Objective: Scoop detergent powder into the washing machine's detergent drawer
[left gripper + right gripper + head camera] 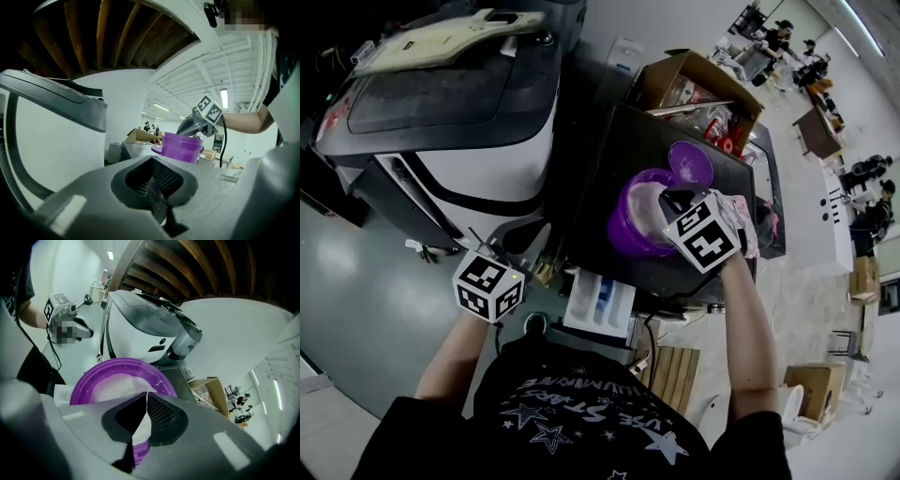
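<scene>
— Two sets of fingers, then: how did they stand?
— Both were pressed together, with nothing visibly pinched. The right gripper (146, 394) pointed steeply down, its tips just over the white powder (645, 208).
— And the tub?
— The purple tub (623, 230) stood upright right beneath those tips, mouth up, long axis vertical. Its lid (691, 164) lay just beyond them. The left gripper (152, 185) pointed nearly level, well apart from the tub. The white drawer (581, 305) lay between the two pairs, its length running toward the person.

This looks like a big open lab hall, with strip lights (224, 97) overhead, people (780, 37) at far desks (817, 129), cardboard boxes (694, 75), and a washing machine (478, 141) on the bare floor (366, 281).
</scene>
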`<action>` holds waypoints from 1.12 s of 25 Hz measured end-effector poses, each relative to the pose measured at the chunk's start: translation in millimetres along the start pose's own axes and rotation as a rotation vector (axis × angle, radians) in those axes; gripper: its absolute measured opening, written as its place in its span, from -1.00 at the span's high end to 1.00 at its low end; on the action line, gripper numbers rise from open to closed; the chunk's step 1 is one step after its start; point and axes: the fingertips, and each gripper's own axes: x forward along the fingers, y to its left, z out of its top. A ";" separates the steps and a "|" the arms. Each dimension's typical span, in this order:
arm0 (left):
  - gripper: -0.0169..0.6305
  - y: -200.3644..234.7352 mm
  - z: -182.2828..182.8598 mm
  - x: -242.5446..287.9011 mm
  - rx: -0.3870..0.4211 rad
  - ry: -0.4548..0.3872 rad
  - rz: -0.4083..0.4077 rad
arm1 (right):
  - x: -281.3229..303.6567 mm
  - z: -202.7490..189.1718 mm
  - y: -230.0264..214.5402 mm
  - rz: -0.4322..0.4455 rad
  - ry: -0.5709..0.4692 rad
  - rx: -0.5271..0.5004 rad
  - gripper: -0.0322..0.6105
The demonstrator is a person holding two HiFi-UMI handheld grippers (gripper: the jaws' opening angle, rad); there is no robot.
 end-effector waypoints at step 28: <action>0.94 -20.4 -1.2 -17.1 0.019 -0.007 0.029 | 2.6 -3.6 22.6 0.431 0.030 0.382 0.79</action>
